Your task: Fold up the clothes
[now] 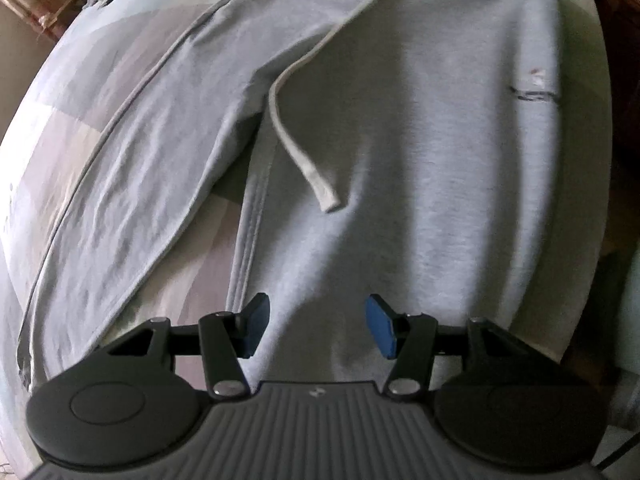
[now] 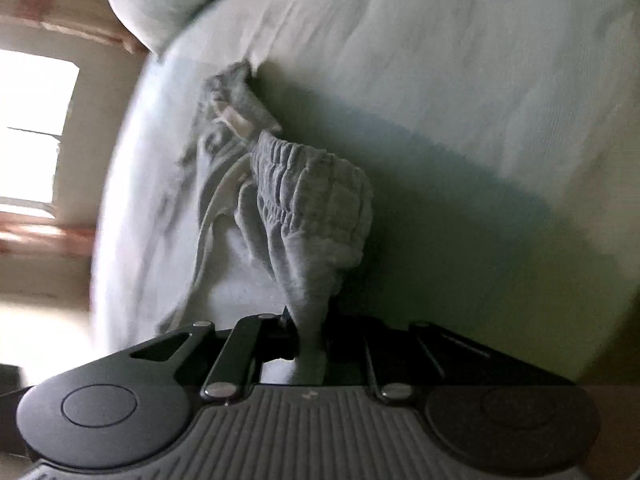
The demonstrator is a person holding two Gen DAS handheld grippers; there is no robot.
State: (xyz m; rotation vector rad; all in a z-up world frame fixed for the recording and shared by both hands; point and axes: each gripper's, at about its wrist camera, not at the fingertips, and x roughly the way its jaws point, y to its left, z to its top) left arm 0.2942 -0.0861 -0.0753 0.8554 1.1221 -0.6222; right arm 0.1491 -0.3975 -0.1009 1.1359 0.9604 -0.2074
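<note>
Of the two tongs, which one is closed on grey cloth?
The right tongs: they pinch the ribbed cuff of the grey sweatshirt sleeve. The left tongs stand open above the grey hooded sweatshirt, holding nothing.

This is a bedroom in a home. A bed (image 1: 60, 152) covered with a pale sheet fills most of both views, and soft bedding, likely a pillow (image 2: 160, 4), sits at its far end. A grey hoodie (image 1: 420, 160) with a white drawstring (image 1: 304, 160) lies spread flat on the bed, and crumpled grey clothing (image 2: 312, 196) hangs above the sheet. A bright window (image 2: 32, 128) sits in a plain cream wall (image 2: 96, 92) beside the bed.
</note>
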